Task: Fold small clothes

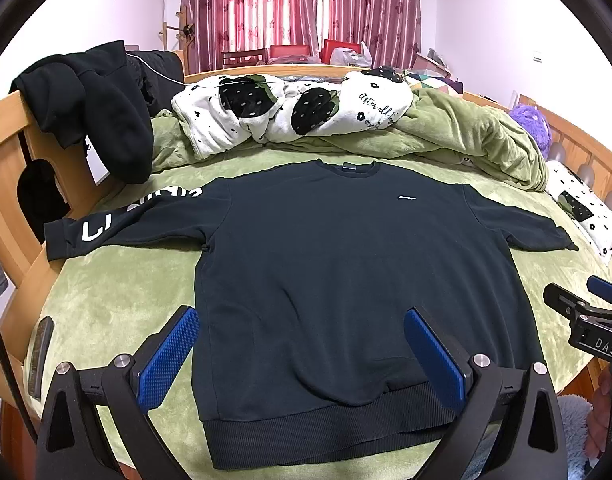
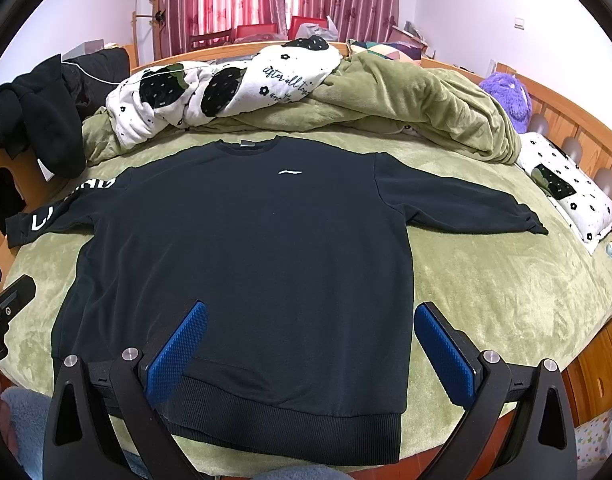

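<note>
Blue padded fingers [image 1: 168,360] of the left gripper [image 1: 302,356] stand spread wide with nothing between them, poised above the ribbed hem of the sweatshirt [image 1: 325,264]. Over on the other side the right gripper [image 2: 311,354] is spread just as wide and empty, one finger over the cloth, the other over the green blanket [image 2: 505,288] beside the hem corner.

That dark sweatshirt lies flat and face up on the blanket, collar toward the heaped bedding [image 2: 234,76], both sleeves stretched out sideways. No fold looks begun.

To my eye the sensible start is a sleeve: each gripper should travel out to a cuff, close on the doubled edge rather than a single layer, and draw it across the chest without dragging the body askew. Plush blanket may catch, so lift cleanly.
</note>
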Tool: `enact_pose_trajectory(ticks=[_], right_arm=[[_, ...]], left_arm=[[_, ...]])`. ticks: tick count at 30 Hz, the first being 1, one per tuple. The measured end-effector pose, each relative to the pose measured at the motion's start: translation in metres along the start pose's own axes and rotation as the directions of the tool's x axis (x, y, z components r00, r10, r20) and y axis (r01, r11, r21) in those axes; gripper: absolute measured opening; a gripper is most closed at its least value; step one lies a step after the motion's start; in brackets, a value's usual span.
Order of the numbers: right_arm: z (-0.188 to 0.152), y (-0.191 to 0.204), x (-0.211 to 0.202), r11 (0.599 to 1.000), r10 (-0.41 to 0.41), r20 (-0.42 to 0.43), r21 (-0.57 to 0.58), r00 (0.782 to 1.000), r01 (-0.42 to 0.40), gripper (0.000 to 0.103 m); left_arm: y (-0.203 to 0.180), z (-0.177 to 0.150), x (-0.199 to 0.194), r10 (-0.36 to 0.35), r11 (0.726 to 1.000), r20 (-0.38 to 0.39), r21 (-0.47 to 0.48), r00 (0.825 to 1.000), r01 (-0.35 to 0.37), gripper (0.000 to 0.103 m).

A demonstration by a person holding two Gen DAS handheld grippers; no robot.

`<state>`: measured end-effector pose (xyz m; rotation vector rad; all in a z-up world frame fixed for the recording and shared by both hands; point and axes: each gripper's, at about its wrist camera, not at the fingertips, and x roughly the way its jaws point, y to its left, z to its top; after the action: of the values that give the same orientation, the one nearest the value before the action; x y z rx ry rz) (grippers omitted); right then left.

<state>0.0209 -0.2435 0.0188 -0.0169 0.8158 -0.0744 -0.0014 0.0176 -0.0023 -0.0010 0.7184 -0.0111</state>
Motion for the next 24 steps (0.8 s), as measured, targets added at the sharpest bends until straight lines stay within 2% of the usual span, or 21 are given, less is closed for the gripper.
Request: enact_pose_trajectory(ticks=[24], right_arm=[[0.0009, 0.0001, -0.0001, 1.000, 0.001, -0.003, 0.001, 1.000, -0.001, 0.102]], left_arm=[[0.0004, -0.0009, 0.0002, -0.001, 1.000, 0.001, -0.001, 1.000, 0.001, 0.103]])
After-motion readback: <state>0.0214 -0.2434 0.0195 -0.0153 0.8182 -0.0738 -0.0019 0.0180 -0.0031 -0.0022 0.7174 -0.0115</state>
